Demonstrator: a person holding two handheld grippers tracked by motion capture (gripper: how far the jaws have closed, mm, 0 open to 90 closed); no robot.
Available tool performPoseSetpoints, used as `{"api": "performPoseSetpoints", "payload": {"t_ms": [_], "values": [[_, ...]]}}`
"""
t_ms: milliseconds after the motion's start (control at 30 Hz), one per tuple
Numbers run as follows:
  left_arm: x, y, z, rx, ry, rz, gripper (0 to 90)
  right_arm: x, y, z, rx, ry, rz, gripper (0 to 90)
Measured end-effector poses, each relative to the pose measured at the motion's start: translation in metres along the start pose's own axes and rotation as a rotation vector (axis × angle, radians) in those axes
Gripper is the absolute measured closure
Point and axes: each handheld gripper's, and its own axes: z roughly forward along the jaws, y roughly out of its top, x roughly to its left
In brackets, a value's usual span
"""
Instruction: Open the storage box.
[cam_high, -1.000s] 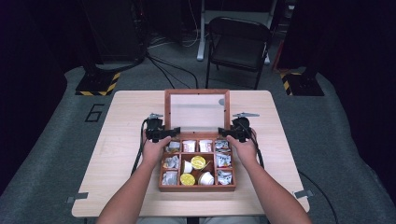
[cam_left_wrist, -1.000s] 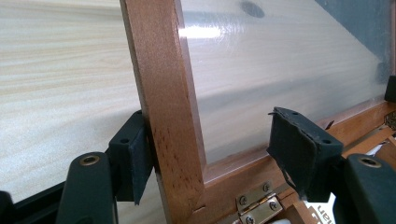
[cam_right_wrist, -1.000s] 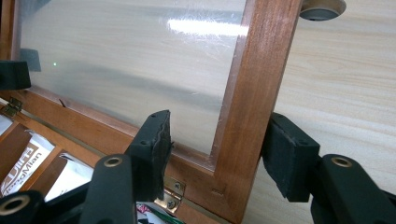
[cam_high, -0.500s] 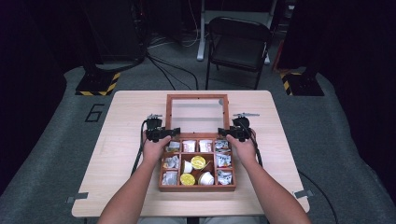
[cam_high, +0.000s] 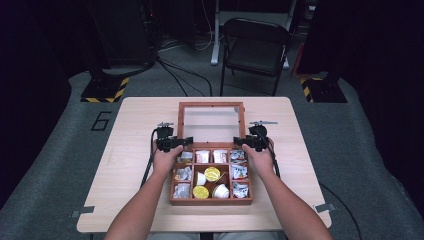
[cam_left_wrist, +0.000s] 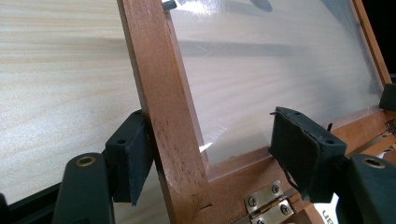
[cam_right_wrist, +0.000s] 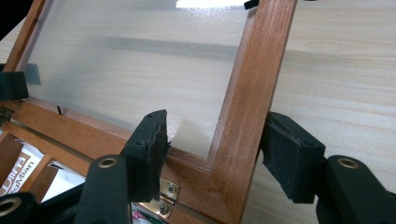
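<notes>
Left gripper (cam_left_wrist: 210, 154) jaws part open, straddling the lid (cam_left_wrist: 161, 102) side rail low in frame: outer pad touches the wood, inner pad stands clear. Right gripper (cam_right_wrist: 212, 156) jaws likewise released around the opposite rail; both just opened. Lid lies open behind box (cam_high: 211, 201), bench (cam_high: 125, 150) centre

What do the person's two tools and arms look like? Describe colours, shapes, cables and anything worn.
Both tools are black. The left tool and the right tool each carry a small grey plate on top and trail a dark cable toward the person. In the gripper views, each jaw ends in a blocky black pad with small screw holes, on a rounded arm with a brass-coloured rivet. The forearms are bare, with no sleeves in view.
</notes>
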Motion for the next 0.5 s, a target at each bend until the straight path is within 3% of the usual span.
{"api": "performPoseSetpoints", "payload": {"t_ms": [367,500], "values": [[0.0024,-0.0008,0.0028,0.013,-0.008,-0.050,30.8,-0.0028,-0.0012,0.0018,0.016,0.013,0.051,40.8],[0.0028,0.0003,0.0026,0.020,-0.007,-0.043,30.8,-0.0043,-0.0013,0.0026,0.012,0.017,0.046,40.7]]}}
